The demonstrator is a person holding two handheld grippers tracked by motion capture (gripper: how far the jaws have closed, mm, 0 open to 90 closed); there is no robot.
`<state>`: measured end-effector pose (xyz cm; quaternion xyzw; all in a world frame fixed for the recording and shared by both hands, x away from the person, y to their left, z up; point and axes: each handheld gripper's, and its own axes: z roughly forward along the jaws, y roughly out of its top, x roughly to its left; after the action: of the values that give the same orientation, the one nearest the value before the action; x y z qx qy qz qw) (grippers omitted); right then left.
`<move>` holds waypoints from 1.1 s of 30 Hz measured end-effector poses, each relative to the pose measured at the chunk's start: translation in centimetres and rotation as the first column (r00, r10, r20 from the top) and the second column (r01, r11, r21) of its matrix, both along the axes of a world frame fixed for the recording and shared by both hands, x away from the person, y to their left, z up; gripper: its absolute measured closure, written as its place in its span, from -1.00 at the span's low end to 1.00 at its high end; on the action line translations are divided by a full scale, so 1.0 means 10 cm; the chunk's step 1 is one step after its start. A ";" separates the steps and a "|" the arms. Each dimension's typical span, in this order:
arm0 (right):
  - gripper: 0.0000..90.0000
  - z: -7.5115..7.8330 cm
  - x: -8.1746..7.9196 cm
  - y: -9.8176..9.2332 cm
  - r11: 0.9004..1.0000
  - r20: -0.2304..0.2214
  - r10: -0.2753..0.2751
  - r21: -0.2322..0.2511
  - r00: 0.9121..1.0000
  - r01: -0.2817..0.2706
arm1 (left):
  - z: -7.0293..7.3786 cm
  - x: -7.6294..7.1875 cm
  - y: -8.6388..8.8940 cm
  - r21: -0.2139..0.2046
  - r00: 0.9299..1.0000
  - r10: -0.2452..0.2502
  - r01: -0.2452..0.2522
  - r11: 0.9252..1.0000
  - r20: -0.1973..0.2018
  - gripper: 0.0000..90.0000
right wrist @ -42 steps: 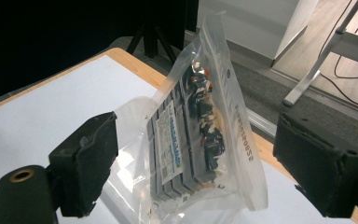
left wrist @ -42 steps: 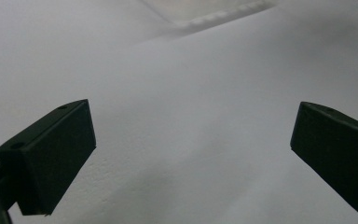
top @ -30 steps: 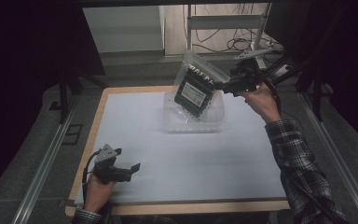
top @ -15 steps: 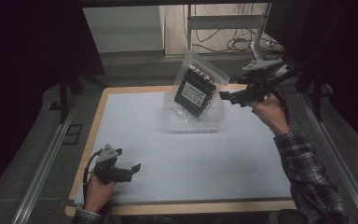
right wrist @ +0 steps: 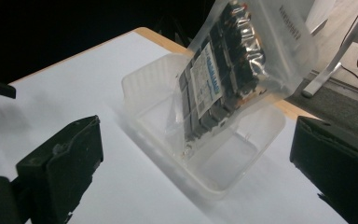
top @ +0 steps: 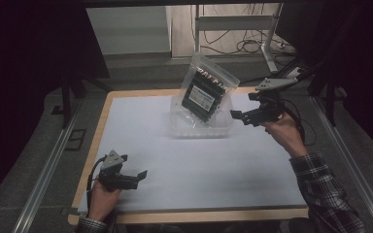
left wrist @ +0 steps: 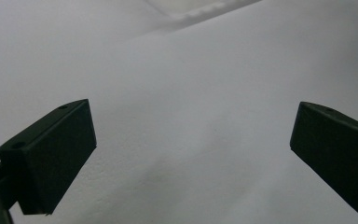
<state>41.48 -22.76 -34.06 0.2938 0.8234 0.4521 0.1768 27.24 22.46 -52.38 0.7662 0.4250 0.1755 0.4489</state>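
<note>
A clear plastic bag (top: 205,92) holding black parts and a white label stands tilted in a clear plastic tub (top: 175,127) at the back middle of the white table. My right gripper (top: 237,116) hangs just right of the tub, apart from the bag. Its jaws have just been opening, and nothing is between them. In the right gripper view the bag (right wrist: 233,70) leans in the tub (right wrist: 144,84) ahead of the open right gripper (right wrist: 196,144). My left gripper (top: 141,175) rests open near the front left corner. In the left gripper view the left gripper (left wrist: 193,135) has bare white surface between its jaws.
A white sheet (top: 199,170) covers the wooden-edged table (top: 194,216). Metal rails (top: 48,170) run along both sides. Cables (top: 243,46) and a stand's leg (top: 269,48) lie on the floor behind the table.
My right gripper has drawn away from the bag's upper right corner, moving right and a little lower. The bag stays leaning in the tub. The left gripper has kept still.
</note>
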 end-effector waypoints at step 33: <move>-1.00 -0.46 -0.69 -0.40 0.999 0.054 -0.044 -0.024 0.998 0.045 | 0.01 0.00 -0.02 0.016 1.000 -0.008 0.009 1.000 -0.007 -0.99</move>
<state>34.54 -26.71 -38.61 0.2978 0.8173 0.4451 0.2124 27.20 22.21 -52.28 0.7722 0.4218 0.1745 0.4419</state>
